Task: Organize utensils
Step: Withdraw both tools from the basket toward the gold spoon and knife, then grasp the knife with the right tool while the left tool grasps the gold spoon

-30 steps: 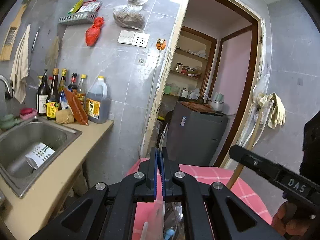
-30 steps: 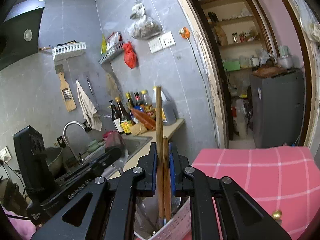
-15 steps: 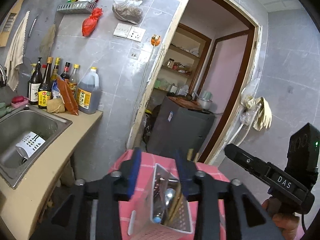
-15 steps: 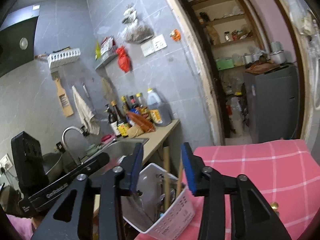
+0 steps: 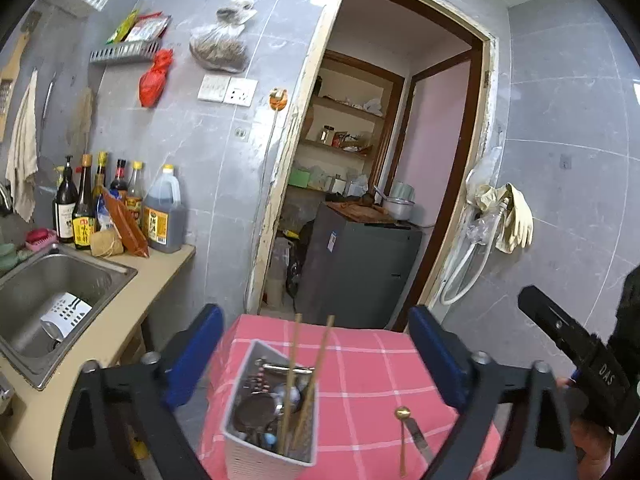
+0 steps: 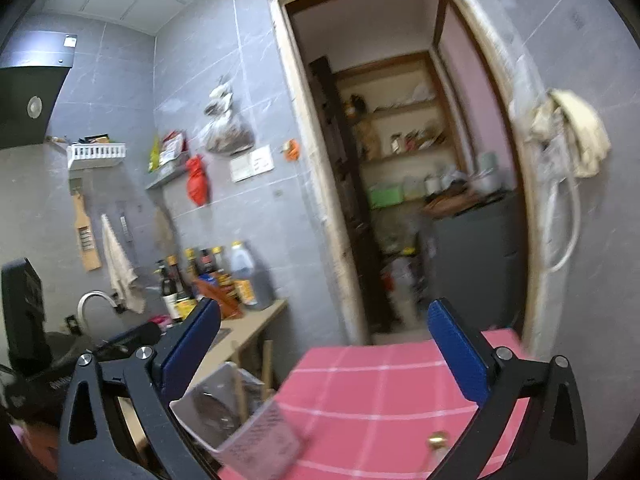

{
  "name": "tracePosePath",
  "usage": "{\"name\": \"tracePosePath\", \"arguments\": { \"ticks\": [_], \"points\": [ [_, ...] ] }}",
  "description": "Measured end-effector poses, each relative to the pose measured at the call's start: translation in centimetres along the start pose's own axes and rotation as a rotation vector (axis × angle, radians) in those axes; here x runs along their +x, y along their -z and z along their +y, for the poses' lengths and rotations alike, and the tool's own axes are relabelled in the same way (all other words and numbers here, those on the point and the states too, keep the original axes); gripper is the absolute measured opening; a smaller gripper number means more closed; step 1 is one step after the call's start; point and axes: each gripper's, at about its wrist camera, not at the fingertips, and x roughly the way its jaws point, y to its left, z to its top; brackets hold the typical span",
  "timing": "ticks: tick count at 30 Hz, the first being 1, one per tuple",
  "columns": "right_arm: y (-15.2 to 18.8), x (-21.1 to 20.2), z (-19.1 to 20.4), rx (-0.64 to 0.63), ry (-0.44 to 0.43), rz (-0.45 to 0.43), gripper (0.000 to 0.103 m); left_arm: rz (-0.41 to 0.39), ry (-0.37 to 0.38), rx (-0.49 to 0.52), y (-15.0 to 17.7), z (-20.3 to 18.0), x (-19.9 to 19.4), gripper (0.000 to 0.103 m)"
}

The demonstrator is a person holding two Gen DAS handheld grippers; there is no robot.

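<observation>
Chopsticks [image 5: 310, 364] in caddy [image 5: 256, 452], deposit step done. Left claw [image 5: 316, 344] & right claw [image 6: 324, 340] just opened wide, empty. Next: gold-tipped utensil [image 5: 402, 440] on counter [image 5: 372, 376].

Both views evenly lit, soft daylight-like, no hard shadows. Left wrist view sharp; doorway [image 5: 384, 184] frame bows from fisheye, black vignette in all corners. Faint glare on grey wall tiles left of doorway. Right wrist view motion-blurred throughout: doorway [image 6: 404, 184] edges smeared, shelves inside it soft, white basket [image 6: 240, 420] below-left of doorway streaked.
</observation>
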Motion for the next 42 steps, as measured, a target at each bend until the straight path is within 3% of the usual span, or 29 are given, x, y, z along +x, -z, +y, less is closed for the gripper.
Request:
{"name": "tracePosePath", "arguments": {
  "ticks": [6,14,21,28,30,37,42],
  "points": [
    [-0.8,-3.2,-3.9,-0.052,0.126,-0.025,0.102,-0.004,0.025,0.027,1.1,-4.1,0.4,0.103],
    [0.3,-4.8,-9.4,-0.049,0.21,0.009,0.102,0.031,0.058,0.082,4.9,-9.2,3.0,0.103],
    [3.5,-3.1,-14.7,-0.004,0.232,0.121,0.102,0.15,0.059,0.105,8.7,-11.2,7.0,0.103],
    [8.4,-0.2,-18.4,0.098,0.223,0.301,0.101,0.301,0.062,0.103,12.4,-10.7,11.1,0.102],
    [10.0,0.1,-18.5,0.106,0.223,0.338,0.098,0.338,0.072,0.119,13.3,-10.7,12.0,0.099],
    [14.8,0.7,-16.2,0.112,0.199,0.458,0.075,0.526,0.131,0.096,16.0,-9.8,15.6,0.067],
    [17.4,0.8,-14.1,0.099,0.172,0.531,0.065,0.624,0.17,0.066,17.6,-8.9,17.2,0.057]
  ]
}}
